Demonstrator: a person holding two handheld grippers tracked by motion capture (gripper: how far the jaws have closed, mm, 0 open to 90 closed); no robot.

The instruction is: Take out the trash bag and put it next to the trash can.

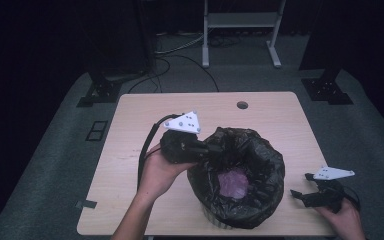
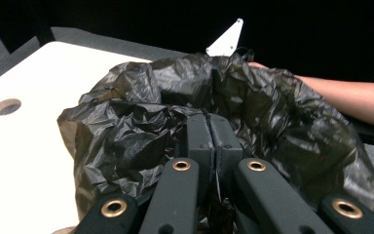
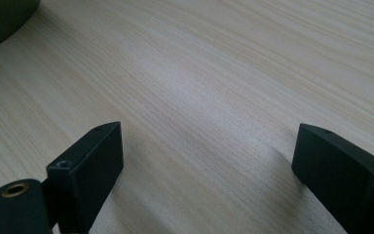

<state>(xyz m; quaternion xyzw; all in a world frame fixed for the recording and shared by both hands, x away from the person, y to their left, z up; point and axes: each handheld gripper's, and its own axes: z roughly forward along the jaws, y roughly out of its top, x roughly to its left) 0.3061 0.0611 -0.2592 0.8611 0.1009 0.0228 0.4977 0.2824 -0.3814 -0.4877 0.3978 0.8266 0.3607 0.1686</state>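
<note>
A black bin bag [image 1: 262, 150] lines a small bin standing on the wooden table [image 1: 180, 107], and something pink [image 1: 233, 182] lies at its bottom. My left gripper [image 1: 215, 149] is at the bag's left rim. In the left gripper view its jaws [image 2: 208, 117] are pressed together with crumpled black film [image 2: 141, 126] pinched at their tips. My right gripper [image 1: 300, 196] rests near the table's front right corner, apart from the bag. Its jaws [image 3: 209, 146] stand wide open over bare wood with nothing between them.
A round cable hole [image 1: 242, 105] sits near the table's far edge. A piece of tape [image 1: 86, 204] marks the front left corner. Black stands [image 1: 100, 90] and a white frame [image 1: 240, 20] are on the floor beyond the table.
</note>
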